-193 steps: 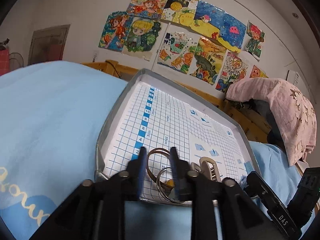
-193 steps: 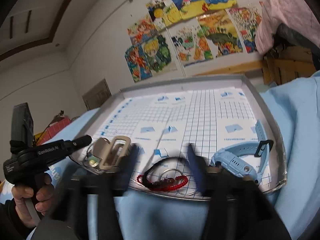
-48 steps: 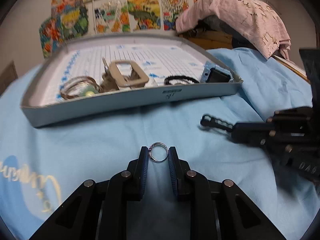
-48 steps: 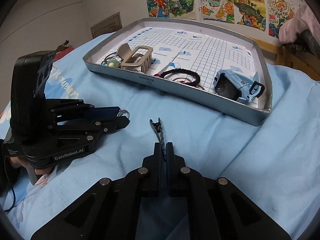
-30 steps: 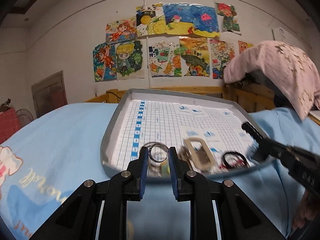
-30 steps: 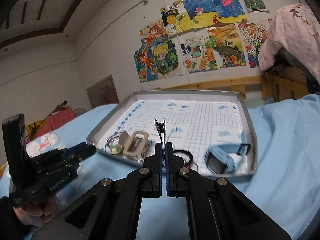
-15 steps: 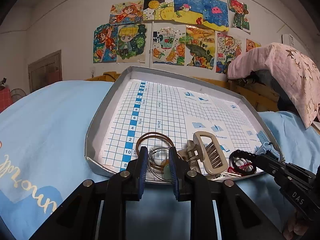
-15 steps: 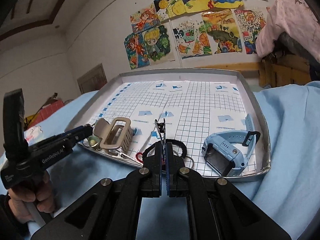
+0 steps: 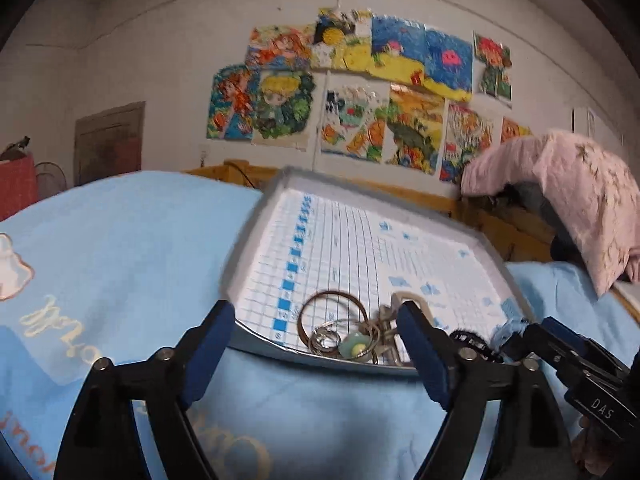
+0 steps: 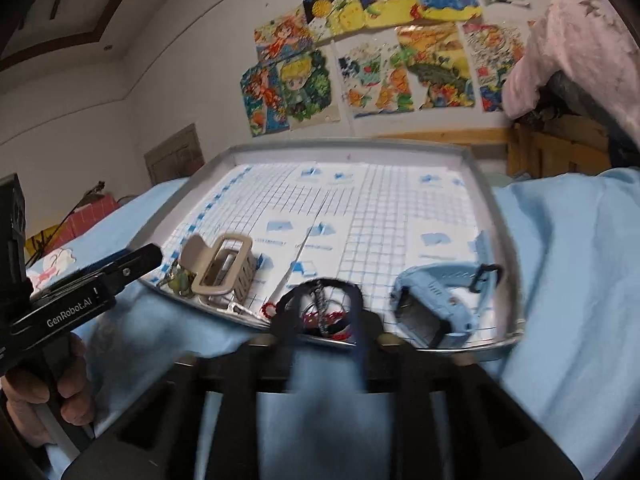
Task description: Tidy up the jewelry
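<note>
Both your left gripper [image 9: 316, 340] and right gripper [image 10: 320, 312] hung with jaws spread, empty, at the tray's [image 10: 486, 196] six-o'clock rim.

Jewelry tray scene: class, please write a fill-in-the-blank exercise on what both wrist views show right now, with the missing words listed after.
1. The jaws of the left gripper stand ___.
2. The beige hair claw lies inside the gray ___.
3. The watch in the tray is light ___ in color.
4. The bedsheet under the tray is light ___.

Missing words: open; tray; blue; blue
</note>
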`<state>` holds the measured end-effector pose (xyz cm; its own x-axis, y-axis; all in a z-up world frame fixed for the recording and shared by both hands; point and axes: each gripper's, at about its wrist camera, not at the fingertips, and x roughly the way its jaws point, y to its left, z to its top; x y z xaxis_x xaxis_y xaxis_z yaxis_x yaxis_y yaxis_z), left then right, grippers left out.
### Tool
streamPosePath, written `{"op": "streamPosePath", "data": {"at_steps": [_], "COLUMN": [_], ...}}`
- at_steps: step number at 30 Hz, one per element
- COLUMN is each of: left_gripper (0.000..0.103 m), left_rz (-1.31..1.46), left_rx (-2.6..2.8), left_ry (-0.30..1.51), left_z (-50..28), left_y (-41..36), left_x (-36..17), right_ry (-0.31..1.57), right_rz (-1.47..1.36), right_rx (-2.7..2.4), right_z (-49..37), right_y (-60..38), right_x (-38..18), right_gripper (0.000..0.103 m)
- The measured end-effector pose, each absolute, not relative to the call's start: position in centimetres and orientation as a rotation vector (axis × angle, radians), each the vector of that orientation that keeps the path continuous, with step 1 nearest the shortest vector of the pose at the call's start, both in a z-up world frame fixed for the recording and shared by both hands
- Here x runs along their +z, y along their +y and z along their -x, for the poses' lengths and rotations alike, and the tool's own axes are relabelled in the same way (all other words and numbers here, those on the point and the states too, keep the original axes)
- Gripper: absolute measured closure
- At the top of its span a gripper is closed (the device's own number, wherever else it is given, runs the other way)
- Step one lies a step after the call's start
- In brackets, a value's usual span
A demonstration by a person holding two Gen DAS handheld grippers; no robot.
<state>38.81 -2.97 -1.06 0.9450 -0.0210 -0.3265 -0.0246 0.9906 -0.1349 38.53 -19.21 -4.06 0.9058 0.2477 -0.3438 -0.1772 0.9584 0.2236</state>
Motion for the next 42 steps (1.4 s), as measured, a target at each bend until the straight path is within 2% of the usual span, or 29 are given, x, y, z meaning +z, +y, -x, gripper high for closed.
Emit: {"op": "streamPosePath", "data": {"at_steps": [1,3,4,8,14,31,42], "left_gripper": [0.018,0.005,0.002,0.000,0.000,0.000,0.000], "left_rz": [0.137,0.131,0.128,0.108,0.097,0.072,0.101], "left_rx": [0.005,0.018,0.021,0.019,0.055,0.003,-0.028], "left_ry": [0.327,0.318,0.311,0.290,0.290,0.277,0.262], "left_z": [-38.4,-37.2,-36.5,-33.0,-27.5,-13.3,-8.8], "left_y": [-2.9,-2.9,-2.9,-2.5,-1.1,2.2,1.6], "left_x": [-0.7,0.0,0.3,1.9,3.0,2.5,1.1], "right_ry": [0.356,0.334,0.327,0.293,0.230,0.185,0.165], "right_rz": [-0.182,-0.155,-0.140,-0.106,-0.091,-0.087,-0.115], "right_rx": [0.213,0.196,0.187,0.167,0.161,0.139,0.087], "right_z": [-37.9,-36.9,-36.3,-33.6,-28.2,-14.0,-7.6], "right_y": [-19.3,-19.5,-19.4,-19.5,-19.4,-16.7,-16.4], "right_x": [-3.5,-2.4,-1.8,1.0,4.2,4.9,3.9], "right_gripper": [0.053,0.052,0.052,0.018,0.002,0.001,0.001]}}
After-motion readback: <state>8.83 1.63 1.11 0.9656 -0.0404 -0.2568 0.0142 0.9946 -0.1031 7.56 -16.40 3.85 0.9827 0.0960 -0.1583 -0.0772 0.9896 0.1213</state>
